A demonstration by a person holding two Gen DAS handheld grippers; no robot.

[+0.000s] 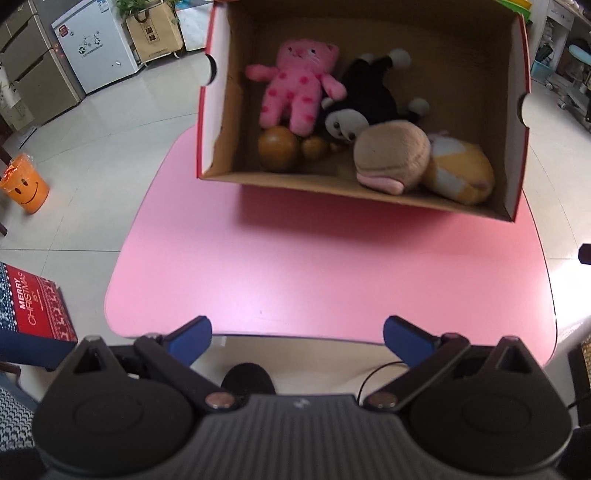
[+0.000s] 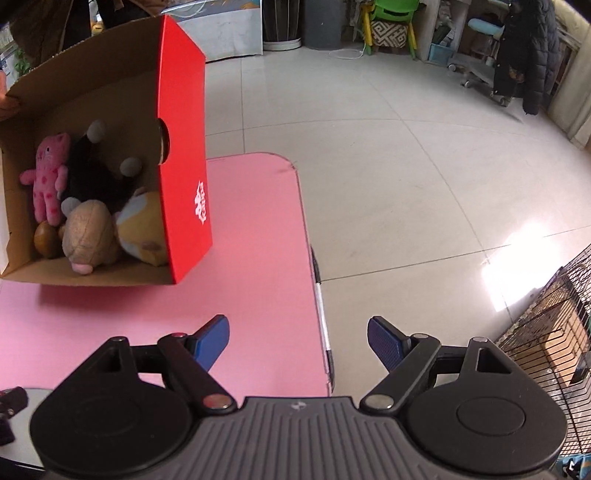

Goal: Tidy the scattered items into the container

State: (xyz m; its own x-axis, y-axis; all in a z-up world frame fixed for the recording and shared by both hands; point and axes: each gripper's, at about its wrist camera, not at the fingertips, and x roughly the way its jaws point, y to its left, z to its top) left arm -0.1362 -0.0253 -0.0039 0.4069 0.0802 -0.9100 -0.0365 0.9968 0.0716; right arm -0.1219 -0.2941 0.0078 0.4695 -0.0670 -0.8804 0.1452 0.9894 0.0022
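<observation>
A red cardboard box (image 1: 515, 122) is tilted up at the far end of the pink table (image 1: 314, 266), its open side toward me. Inside lie a pink spotted plush cat (image 1: 295, 86), a black plush (image 1: 369, 99), a tan plush (image 1: 391, 155), a yellow plush (image 1: 461, 171) and brown balls (image 1: 279, 147). The box (image 2: 184, 166) and its toys also show in the right wrist view. A hand (image 2: 5, 99) holds its far left edge. My left gripper (image 1: 297, 338) is open and empty over the table's near edge. My right gripper (image 2: 297, 341) is open and empty over the table's right edge.
On the tiled floor stand an orange smiley bucket (image 1: 24, 186), a Merry Christmas box (image 1: 33, 310), a white fridge (image 1: 96, 48) and a paper bag (image 1: 153, 31) to the left. A wire cage (image 2: 550, 332) stands at the right, chairs and a hanging coat (image 2: 524, 55) farther back.
</observation>
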